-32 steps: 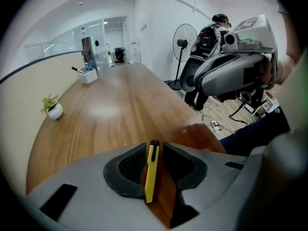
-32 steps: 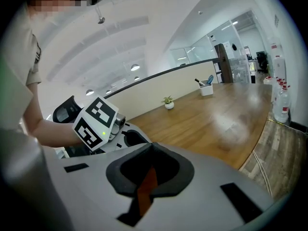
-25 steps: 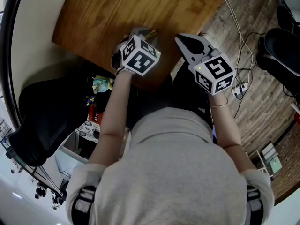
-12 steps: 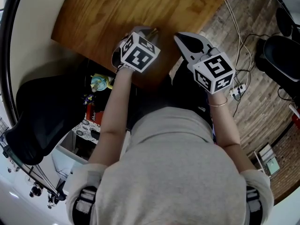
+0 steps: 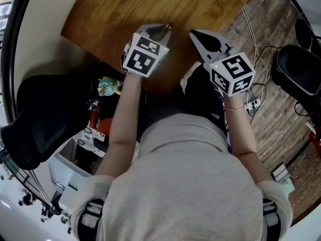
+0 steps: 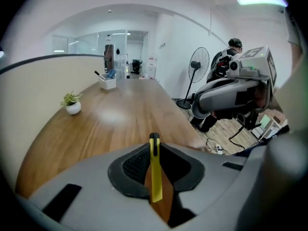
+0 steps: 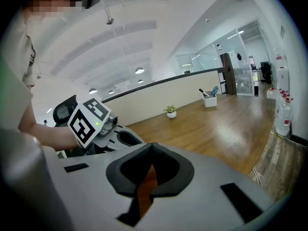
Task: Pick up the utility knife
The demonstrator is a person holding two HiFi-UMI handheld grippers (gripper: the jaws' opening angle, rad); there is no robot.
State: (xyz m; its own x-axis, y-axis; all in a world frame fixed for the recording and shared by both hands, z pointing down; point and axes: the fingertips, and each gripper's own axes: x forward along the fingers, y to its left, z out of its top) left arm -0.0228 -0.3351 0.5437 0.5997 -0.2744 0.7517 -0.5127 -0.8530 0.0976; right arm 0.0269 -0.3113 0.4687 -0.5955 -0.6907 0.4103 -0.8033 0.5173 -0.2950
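Left gripper [image 6: 154,147] clamped on yellow utility knife [image 6: 156,170] over near edge of wooden table [image 5: 150,4]; right gripper [image 7: 151,145] closed empty alongside, potted plant [image 6: 72,103] well apart.

An open-plan office is shown. A long wooden counter [image 6: 120,124] is bounded along one side by a low cream partition [image 6: 38,85], and a small potted plant [image 6: 72,103] and a white pen holder [image 6: 108,83] are set on it. Glass-walled rooms [image 6: 77,42] are seen at the far end, under strip lights [image 6: 262,0] fixed in a white ceiling. A pedestal fan [image 6: 198,64] is stood on the wood-patterned floor [image 5: 278,122], across which cables [image 5: 258,44] are trailed. A black swivel chair [image 5: 45,114] is parked beside the counter.
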